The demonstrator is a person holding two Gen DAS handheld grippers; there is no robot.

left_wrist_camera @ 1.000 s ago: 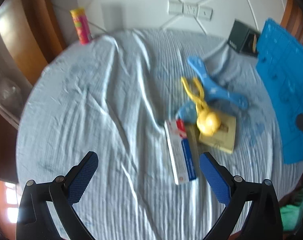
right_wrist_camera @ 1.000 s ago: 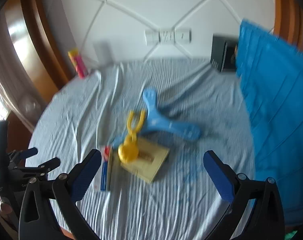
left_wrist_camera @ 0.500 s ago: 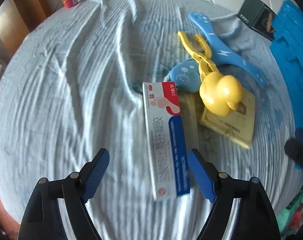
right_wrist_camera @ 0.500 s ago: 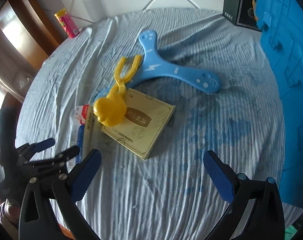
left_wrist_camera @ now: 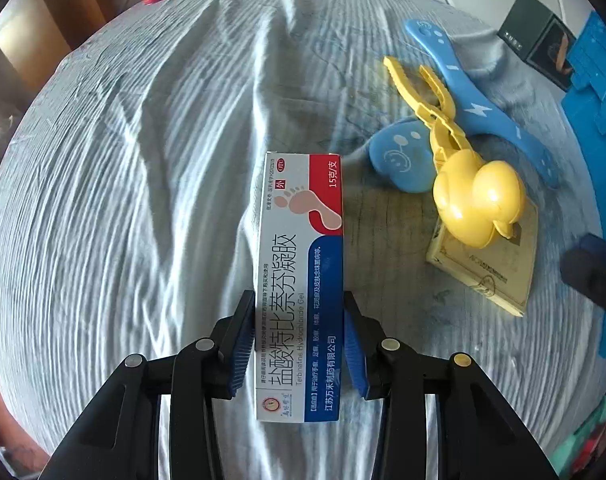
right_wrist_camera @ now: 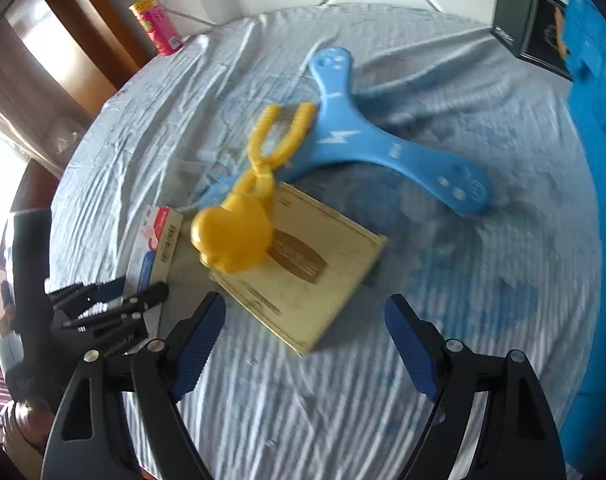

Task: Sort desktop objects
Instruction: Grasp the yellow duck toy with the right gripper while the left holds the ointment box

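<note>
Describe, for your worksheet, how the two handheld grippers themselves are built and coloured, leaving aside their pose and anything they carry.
The left gripper and the right gripper look alike: two angular black plastic arms with cut-out slots, round silver pivot pins, and blue ribbed pads lining the fingertips. No cables, labels or sleeves show in either wrist view.

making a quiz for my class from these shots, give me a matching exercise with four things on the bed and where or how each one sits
Things:
1. medicine box
2. yellow duck tongs
3. blue boomerang
4. pink can

Places or states:
A. upright at the far edge, by the wall
B. duck head resting on the tan flat box
C. clamped between the left gripper fingers
D. flat on the sheet, one arm under the yellow handles

Pairs: 1-C, 2-B, 3-D, 4-A
</note>
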